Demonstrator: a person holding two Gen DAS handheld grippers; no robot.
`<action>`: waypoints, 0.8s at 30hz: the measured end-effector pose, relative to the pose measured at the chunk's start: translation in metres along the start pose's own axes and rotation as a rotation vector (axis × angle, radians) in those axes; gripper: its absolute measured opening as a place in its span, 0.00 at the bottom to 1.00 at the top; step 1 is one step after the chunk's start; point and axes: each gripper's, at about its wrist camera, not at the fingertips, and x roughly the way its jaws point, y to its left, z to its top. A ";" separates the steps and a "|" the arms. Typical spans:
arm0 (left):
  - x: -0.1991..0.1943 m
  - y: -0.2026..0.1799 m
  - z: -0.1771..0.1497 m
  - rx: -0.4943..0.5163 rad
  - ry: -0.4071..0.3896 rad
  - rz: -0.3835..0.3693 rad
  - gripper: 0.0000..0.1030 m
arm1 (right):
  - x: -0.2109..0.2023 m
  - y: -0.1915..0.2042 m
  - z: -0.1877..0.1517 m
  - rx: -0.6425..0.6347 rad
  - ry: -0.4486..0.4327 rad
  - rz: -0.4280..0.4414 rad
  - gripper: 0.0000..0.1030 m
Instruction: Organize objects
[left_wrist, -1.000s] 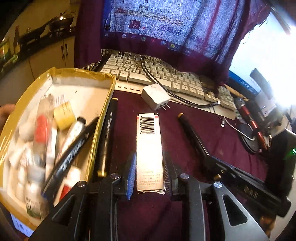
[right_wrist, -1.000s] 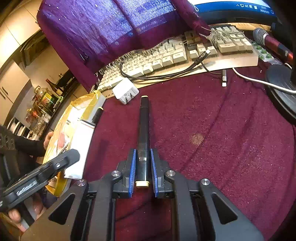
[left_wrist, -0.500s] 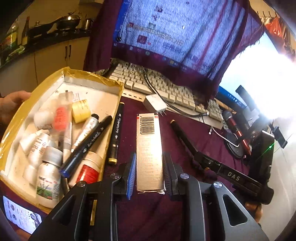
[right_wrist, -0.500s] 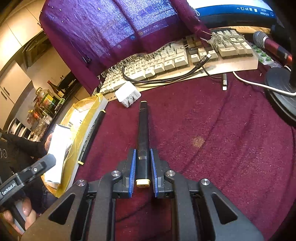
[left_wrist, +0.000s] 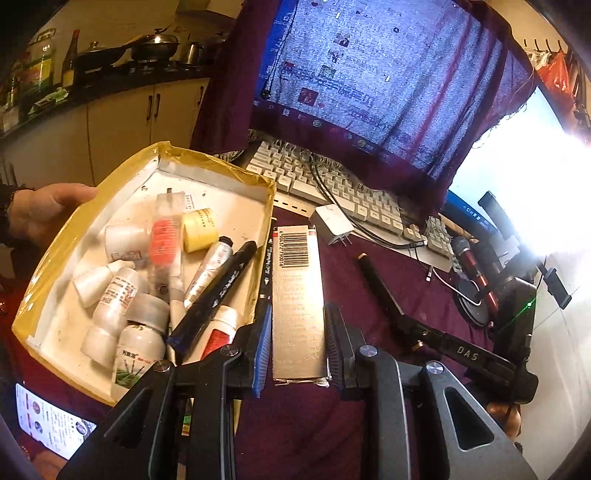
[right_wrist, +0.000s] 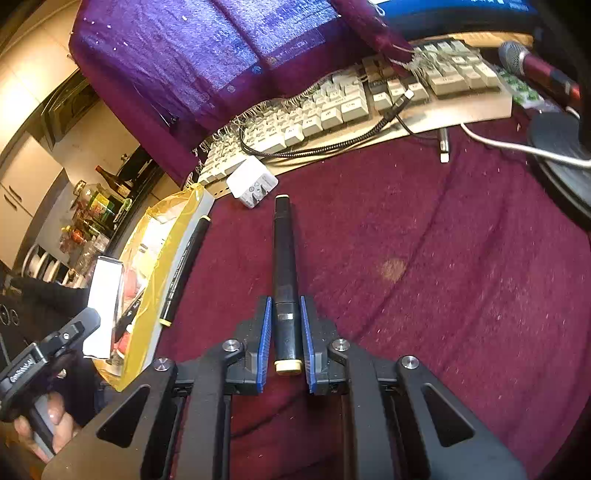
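OK: your left gripper (left_wrist: 297, 350) clamps the carton (left_wrist: 297, 295), now lifted beside the tray (left_wrist: 269, 192) rim; right gripper (right_wrist: 284, 343) still pinches the pen (right_wrist: 284, 266) over open cloth (right_wrist: 443, 295).

Maroon cloth on the tabletop (right_wrist: 461, 240); yellow-taped tray (left_wrist: 218, 162) with white interior; silver box (left_wrist: 298, 295) — black barcode on white; black marker (right_wrist: 285, 273) with cream end caps; fingers (right_wrist: 265, 343) padded in blue; off-white keyboard (right_wrist: 332, 107) — purple drape (right_wrist: 207, 48).
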 end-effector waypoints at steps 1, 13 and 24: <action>0.000 0.001 0.000 -0.003 0.000 0.003 0.23 | 0.000 0.000 -0.001 0.011 0.009 0.022 0.13; -0.028 0.052 0.010 -0.114 -0.049 0.017 0.23 | -0.017 0.087 -0.003 -0.189 -0.094 0.063 0.13; -0.034 0.084 0.010 -0.171 -0.060 0.072 0.23 | -0.005 0.088 -0.037 -0.377 0.062 -0.070 0.14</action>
